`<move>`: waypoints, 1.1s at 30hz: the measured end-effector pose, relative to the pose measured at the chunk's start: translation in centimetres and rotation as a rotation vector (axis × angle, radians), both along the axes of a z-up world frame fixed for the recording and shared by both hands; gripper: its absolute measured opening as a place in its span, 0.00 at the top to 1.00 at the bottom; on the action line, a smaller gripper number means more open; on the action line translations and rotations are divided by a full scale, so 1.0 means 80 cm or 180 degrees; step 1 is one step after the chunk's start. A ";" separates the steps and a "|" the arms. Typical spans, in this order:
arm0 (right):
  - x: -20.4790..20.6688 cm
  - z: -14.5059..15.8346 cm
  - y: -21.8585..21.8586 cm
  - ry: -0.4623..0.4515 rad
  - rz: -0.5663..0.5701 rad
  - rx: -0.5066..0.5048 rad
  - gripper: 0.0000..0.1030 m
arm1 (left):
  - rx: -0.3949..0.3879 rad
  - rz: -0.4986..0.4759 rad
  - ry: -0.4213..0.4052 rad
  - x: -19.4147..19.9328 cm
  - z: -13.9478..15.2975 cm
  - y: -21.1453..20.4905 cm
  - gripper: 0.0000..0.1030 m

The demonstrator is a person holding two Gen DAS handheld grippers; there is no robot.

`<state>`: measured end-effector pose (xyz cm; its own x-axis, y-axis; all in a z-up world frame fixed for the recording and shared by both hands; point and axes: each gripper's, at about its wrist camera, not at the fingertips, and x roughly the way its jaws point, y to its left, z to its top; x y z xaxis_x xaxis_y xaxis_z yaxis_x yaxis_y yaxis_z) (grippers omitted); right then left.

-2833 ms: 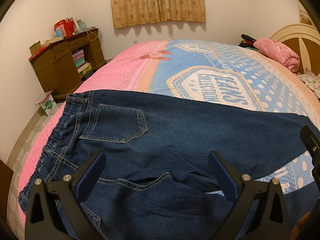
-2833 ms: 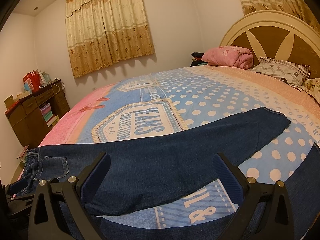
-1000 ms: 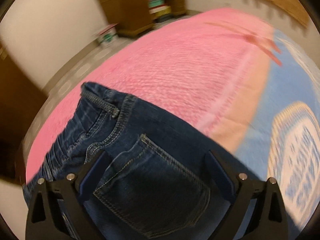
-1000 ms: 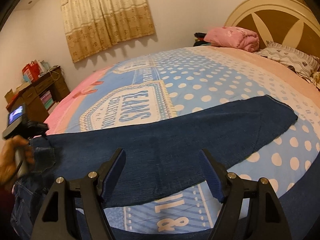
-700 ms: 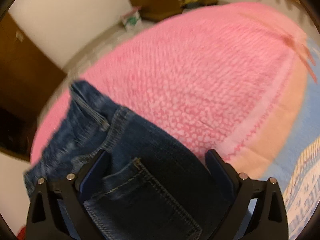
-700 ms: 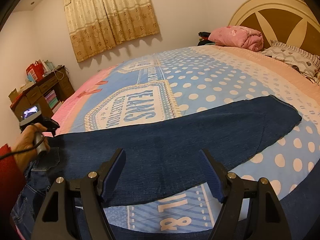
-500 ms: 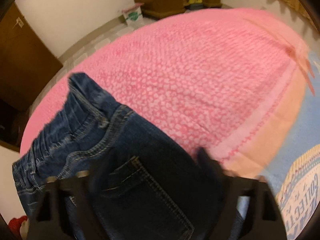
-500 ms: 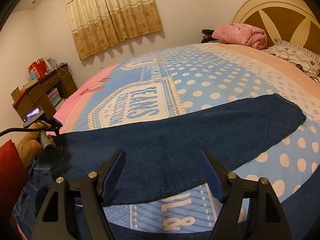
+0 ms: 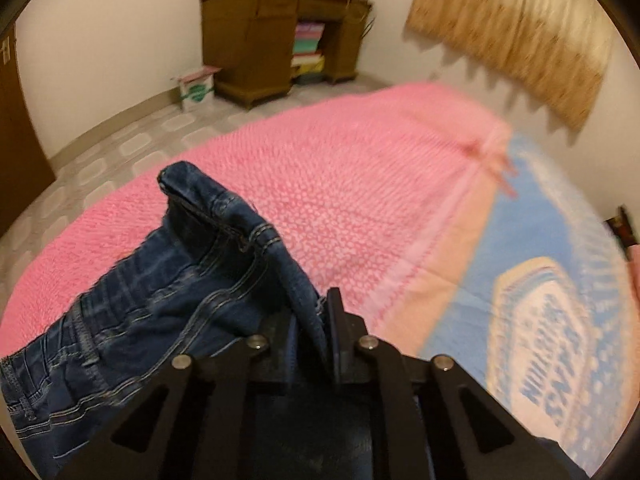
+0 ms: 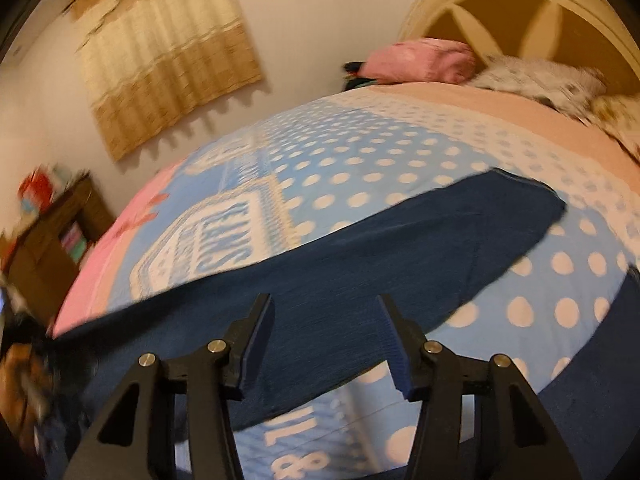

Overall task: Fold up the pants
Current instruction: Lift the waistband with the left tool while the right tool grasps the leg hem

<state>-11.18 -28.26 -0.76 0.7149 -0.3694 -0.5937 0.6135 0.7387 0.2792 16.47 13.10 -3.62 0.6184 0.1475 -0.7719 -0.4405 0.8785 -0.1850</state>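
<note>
Left fingers [image 9: 334, 320]: pressed together on a fold of denim at the waist end of the pants [image 9: 168, 304]; cloth sits pinched between my two pads, only a thin gap filled by fabric.
Left gripper [image 9: 316, 322]: low over the pink end of the bedspread [image 9: 360, 200]; the gripped waistband is pulled up off the bed into a peak.
Right fingers [image 10: 260, 332]: spread apart, nothing between them; the pads frame the pant leg [image 10: 400, 256] without touching that I can confirm.
Right gripper [image 10: 326, 340]: hovering over the near edge of the leg, about mid-length.
Pants, waist: bunched and lifted at my left grip; elastic band, seams and stitching visible, draping down to the lower left of the left view.
Pants, leg: lies flat across the blue polka-dot part of the bedspread, running from lower left to the hem at the right, near the pillows [image 10: 536, 76].
Second leg: dark denim strip at the bottom right of the right view [image 10: 592, 380]; I cannot tell how it lies.
Bedspread print: lettered badge [image 10: 212, 248] just beyond the leg.
Room: wooden desk [image 9: 276, 40] against the wall past the foot of the bed, curtain [image 9: 512, 28] to its right, headboard [image 10: 520, 8] behind the pillows.
Image quality: both views motion-blurred; fine detail at the left edge of the right view unreadable.
</note>
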 end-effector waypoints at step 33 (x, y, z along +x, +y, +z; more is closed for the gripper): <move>0.163 -0.073 -0.282 0.1116 -0.0855 0.1654 0.19 | -0.0128 -0.0348 -0.0293 -0.160 -0.002 0.028 0.88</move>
<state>1.88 -50.85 -6.57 0.3714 -0.1114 -0.9218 0.8757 0.3719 0.3079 3.69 15.34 -3.79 0.6976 0.0455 -0.7151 -0.3220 0.9114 -0.2562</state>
